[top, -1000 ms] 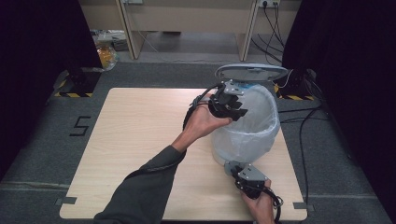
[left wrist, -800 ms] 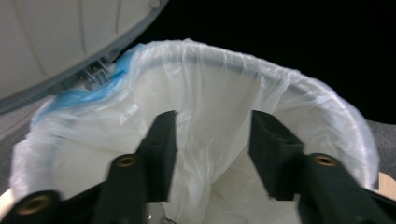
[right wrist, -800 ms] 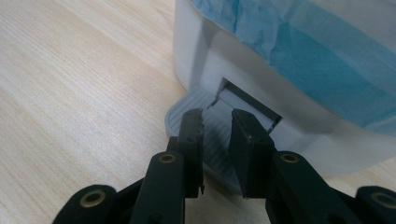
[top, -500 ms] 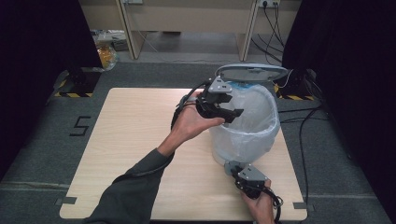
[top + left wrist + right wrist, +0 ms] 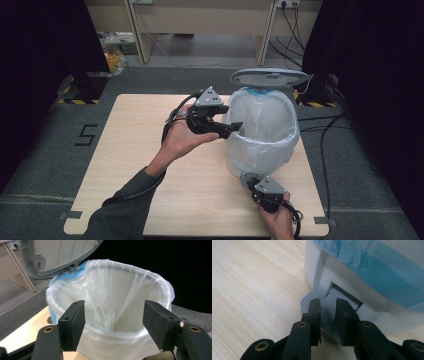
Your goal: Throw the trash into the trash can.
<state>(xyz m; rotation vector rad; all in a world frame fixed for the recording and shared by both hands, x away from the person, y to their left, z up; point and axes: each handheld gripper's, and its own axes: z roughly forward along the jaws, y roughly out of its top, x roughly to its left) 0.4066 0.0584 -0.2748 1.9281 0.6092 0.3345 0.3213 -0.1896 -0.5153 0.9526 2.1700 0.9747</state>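
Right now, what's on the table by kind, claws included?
Pedal bin with lid up: 1
Bin liner, clear with blue edge: 1
Claws: 2, left claw open at the bin's rim, right claw on the pedal
Total: 4

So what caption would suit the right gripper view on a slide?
Nearly shut claw pressing the grey pedal of a white bin lined with a bag.

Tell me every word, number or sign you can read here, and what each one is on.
"5": a black figure marked on the grey carpet floor left of the light wooden table.
The white pedal bin with its clear plastic liner and its grey foot pedal carry no readable text.
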